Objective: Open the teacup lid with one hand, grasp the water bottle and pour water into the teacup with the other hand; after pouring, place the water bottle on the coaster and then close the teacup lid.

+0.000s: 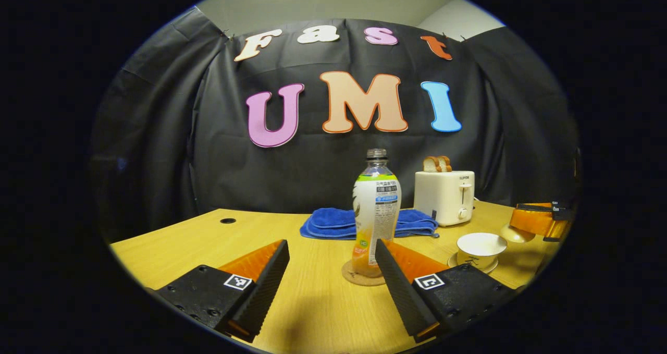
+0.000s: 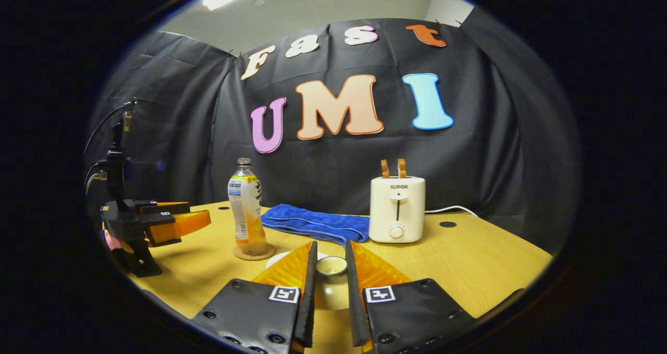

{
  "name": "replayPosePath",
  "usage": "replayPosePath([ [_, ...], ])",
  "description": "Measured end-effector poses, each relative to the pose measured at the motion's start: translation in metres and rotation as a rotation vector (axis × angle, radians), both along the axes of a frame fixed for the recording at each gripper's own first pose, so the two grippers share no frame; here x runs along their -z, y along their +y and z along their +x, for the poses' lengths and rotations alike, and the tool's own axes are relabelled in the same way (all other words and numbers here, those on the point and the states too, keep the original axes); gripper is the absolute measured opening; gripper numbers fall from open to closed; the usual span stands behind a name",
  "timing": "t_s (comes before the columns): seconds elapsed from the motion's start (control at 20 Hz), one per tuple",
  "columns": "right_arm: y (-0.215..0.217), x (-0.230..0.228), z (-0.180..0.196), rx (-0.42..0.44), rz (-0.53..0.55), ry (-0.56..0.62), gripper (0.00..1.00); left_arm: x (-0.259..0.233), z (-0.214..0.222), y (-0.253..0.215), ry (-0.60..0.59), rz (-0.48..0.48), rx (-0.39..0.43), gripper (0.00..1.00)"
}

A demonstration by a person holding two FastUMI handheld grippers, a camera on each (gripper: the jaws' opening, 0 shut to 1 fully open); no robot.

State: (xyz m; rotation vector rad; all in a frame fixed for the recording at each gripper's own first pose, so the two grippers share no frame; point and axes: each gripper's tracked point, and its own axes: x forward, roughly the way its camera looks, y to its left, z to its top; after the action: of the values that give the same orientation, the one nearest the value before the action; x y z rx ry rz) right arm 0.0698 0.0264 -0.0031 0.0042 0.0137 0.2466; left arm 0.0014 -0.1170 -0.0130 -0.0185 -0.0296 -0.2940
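Lid held aloft by right hand-held gripper point(image 2: 328, 270); water bottle point(image 1: 376, 213) upright on coaster point(image 1: 359, 276).

Right hand-held gripper fingers narrowed to a slim gap, pinching the white teacup lid point(image 2: 332, 265) by its knob, above the desk point(image 2: 469, 265). Also seen at 3 o'clock in the left gripper view, lid point(image 1: 516, 233) hanging under the orange fingers. Left hand-held gripper point(image 1: 332, 270) spread wide, gripping nothing, fingers either side of the bottle but apart from it. Open teacup point(image 1: 480, 247) on its saucer at 4 o'clock from the bottle. Folded blue towel point(image 1: 338, 222) just behind the bottle at 12 o'clock; white toaster point(image 1: 444, 196) with bread slices at 2 o'clock.
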Motion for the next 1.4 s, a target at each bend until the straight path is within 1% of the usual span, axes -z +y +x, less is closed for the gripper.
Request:
replayPosePath([
  [0.15, 0.022, 0.001, 0.008, -0.054, 0.003, 0.005, 0.3, 0.001, -0.01, 0.01, -0.002, -0.002, -0.008, 0.96],
  [0.2, 0.027, 0.001, 0.011, -0.068, 0.003, 0.007, 0.32, 0.0, -0.011, 0.014, -0.003, -0.001, -0.019, 0.96],
  [0.25, 0.032, 0.002, 0.015, -0.08, 0.004, 0.008, 0.31, 0.002, -0.01, 0.017, 0.0, -0.002, -0.033, 0.97],
  [0.3, 0.036, 0.003, 0.019, -0.082, 0.003, 0.011, 0.3, 0.001, -0.011, 0.021, -0.001, -0.001, -0.043, 0.96],
  [0.35, 0.038, 0.004, 0.023, -0.081, 0.001, 0.019, 0.33, 0.002, -0.011, 0.021, -0.001, 0.0, -0.05, 0.96],
  [0.5, 0.041, 0.012, 0.032, -0.068, -0.01, 0.06, 0.3, 0.002, -0.012, 0.022, -0.001, 0.0, -0.051, 0.96],
  [0.6, 0.042, 0.015, 0.035, -0.067, -0.019, 0.086, 0.33, 0.002, -0.012, 0.021, -0.001, -0.001, -0.051, 0.96],
  [0.65, 0.043, 0.017, 0.035, -0.071, -0.023, 0.096, 0.3, 0.003, -0.012, 0.021, -0.001, -0.001, -0.049, 0.97],
  [0.7, 0.043, 0.019, 0.036, -0.07, -0.027, 0.106, 0.33, 0.002, -0.013, 0.021, 0.0, -0.001, -0.049, 0.96],
  [0.75, 0.043, 0.021, 0.036, -0.07, -0.03, 0.117, 0.33, 0.003, -0.012, 0.021, 0.0, 0.0, -0.048, 0.96],
  [0.8, 0.044, 0.023, 0.038, -0.072, -0.033, 0.128, 0.3, 0.003, -0.011, 0.021, 0.0, -0.001, -0.047, 0.96],
  [0.95, 0.043, 0.026, 0.039, -0.065, -0.041, 0.152, 0.31, 0.003, -0.011, 0.02, -0.001, -0.001, -0.047, 0.96],
  [1.15, 0.044, 0.028, 0.041, -0.066, -0.042, 0.161, 0.36, 0.004, -0.012, 0.018, -0.002, -0.001, -0.049, 0.96],
  [1.35, 0.042, 0.03, 0.039, -0.066, -0.035, 0.171, 0.72, 0.005, -0.011, 0.018, -0.002, -0.001, -0.049, 0.96],
  [1.4, 0.042, 0.029, 0.037, -0.068, -0.033, 0.168, 0.87, 0.005, -0.011, 0.018, -0.003, -0.001, -0.049, 0.96],
])
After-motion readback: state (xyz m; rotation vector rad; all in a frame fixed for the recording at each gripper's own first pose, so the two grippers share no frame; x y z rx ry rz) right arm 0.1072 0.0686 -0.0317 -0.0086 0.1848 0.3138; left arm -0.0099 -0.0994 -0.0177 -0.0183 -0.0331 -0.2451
